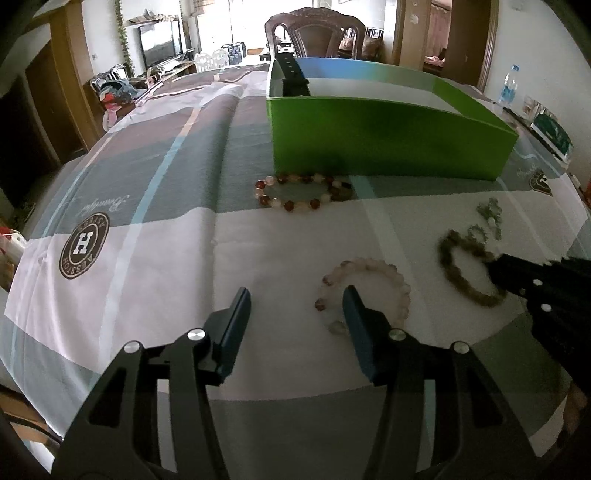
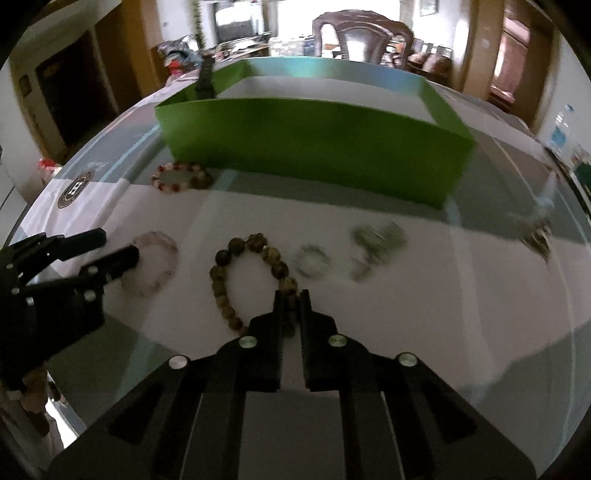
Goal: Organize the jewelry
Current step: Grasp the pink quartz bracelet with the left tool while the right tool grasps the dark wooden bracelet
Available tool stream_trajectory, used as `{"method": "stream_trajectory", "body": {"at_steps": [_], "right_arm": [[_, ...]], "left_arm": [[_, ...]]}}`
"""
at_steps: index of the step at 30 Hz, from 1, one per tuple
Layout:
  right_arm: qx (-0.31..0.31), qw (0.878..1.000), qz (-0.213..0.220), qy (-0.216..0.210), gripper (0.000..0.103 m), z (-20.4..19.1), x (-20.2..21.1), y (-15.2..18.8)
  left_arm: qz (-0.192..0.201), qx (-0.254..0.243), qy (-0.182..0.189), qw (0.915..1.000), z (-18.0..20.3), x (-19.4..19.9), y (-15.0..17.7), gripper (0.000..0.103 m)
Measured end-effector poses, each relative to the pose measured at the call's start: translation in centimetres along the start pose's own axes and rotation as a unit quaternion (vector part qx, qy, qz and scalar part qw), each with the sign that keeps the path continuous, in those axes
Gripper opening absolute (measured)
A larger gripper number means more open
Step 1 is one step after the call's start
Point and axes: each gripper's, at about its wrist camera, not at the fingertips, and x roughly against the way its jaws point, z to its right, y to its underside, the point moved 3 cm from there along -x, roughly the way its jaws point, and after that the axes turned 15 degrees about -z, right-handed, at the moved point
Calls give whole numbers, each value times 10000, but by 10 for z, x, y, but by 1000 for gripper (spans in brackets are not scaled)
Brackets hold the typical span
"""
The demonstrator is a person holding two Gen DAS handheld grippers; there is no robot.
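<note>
A green box stands at the back of the table, with a black watch strap leaning in its left corner. My right gripper is shut on a brown bead bracelet, which also shows in the left wrist view. My left gripper is open, its right finger over a pale pink bead bracelet, which also shows in the right wrist view. A red and white bead bracelet lies in front of the box.
Small silver pieces and a ring lie to the right of the brown bracelet. Another metal piece lies at the far right. The table wears a checked cloth. A wooden chair stands behind the box.
</note>
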Motion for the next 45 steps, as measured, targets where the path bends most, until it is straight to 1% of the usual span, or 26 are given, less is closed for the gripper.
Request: {"method": "stream_trajectory", "body": {"at_steps": [2,4,7,9,10,11,12,13,16,20,22,24,28,41,45], "right_arm": [[-91,9999,22,51,9,3,1,3],[-174,9998,45,88,9,9,2,6],[-261,9996,62,88,9,8,2,6],[-296,9994,55,192,11,6,1,5],[-307,9993,55,221,12,6,2,6],[-313,9992,58,246,12,4,2,6],[-316,9991,65,259,12,4,2,6],[-334,9991,78,252,12,5,2,6],[-380,9989,138,245,12,6,2,6],[-373,9984,285,317,14,8,1,4],[-401,9982,321,325,16,9,2,5],[-424,9981,336,309,18,11,2,5],[-507,9974,388,337,27,14,2,6],[-544,9971,427,314,28,15,1,7],[-531,9971,458,304,33,15,2,7]], "left_arm": [[-27,-26,50,10000,7,1,1,56],[-8,-62,23,10000,16,1,3,59],[72,-180,-68,9998,29,4,7,60],[87,-237,-51,9997,34,5,8,60],[99,-249,-50,9996,36,5,9,62],[118,-237,-78,9996,37,5,9,64],[138,-200,-125,9996,36,4,10,71],[151,-169,-119,9997,35,3,10,74],[132,-69,73,9999,29,1,10,76],[167,-41,51,9998,28,-1,10,81],[189,7,36,9998,27,-3,9,85],[224,0,29,9997,28,-3,9,86],[253,1,38,9997,27,-5,9,89],[194,-54,59,9998,28,-6,7,92],[193,-53,52,9998,29,-7,7,95]]}}
